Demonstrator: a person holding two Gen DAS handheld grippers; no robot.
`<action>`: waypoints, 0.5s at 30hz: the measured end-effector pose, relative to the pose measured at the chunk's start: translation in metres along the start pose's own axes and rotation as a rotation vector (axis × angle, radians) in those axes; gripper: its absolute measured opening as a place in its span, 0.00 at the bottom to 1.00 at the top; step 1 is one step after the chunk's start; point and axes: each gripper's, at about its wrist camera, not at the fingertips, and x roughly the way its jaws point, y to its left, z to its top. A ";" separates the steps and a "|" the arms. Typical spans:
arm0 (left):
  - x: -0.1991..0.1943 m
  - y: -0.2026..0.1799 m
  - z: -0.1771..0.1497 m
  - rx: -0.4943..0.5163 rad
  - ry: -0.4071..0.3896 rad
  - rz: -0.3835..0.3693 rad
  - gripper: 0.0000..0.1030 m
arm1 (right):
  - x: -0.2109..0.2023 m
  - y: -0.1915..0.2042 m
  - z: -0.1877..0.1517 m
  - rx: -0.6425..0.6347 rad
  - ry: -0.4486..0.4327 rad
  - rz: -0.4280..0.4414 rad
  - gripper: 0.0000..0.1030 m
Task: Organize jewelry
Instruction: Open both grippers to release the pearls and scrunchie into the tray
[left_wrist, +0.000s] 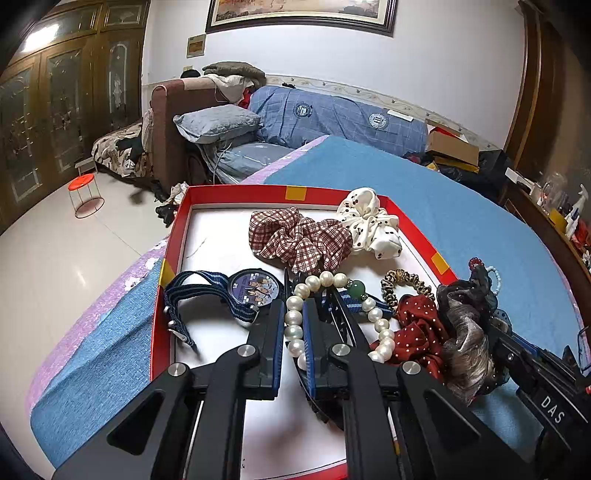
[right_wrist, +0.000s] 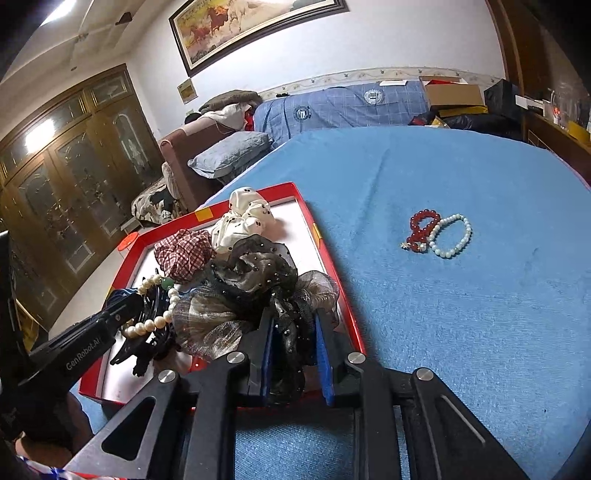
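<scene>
The left hand-held gripper is nearly closed, and its pads pinch a strand of the pearl bracelet inside the red box on the bed. Just left of this gripper lies the watch; beyond its tips lie the plaid scrunchie and the white scrunchie. The right hand-held gripper has the black gauze scrunchie between its slightly parted pads, over the box edge. Ahead to its right, a red bracelet and a pale bead bracelet lie touching.
</scene>
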 end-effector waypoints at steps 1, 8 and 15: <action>-0.001 0.000 -0.001 0.001 -0.001 0.002 0.09 | -0.001 0.000 -0.001 -0.002 -0.001 -0.001 0.24; -0.003 -0.004 -0.004 0.009 -0.005 0.011 0.09 | -0.007 -0.001 -0.007 -0.012 -0.011 -0.004 0.25; -0.004 -0.005 -0.005 0.011 -0.005 0.016 0.09 | -0.011 -0.003 -0.008 -0.009 -0.018 0.005 0.29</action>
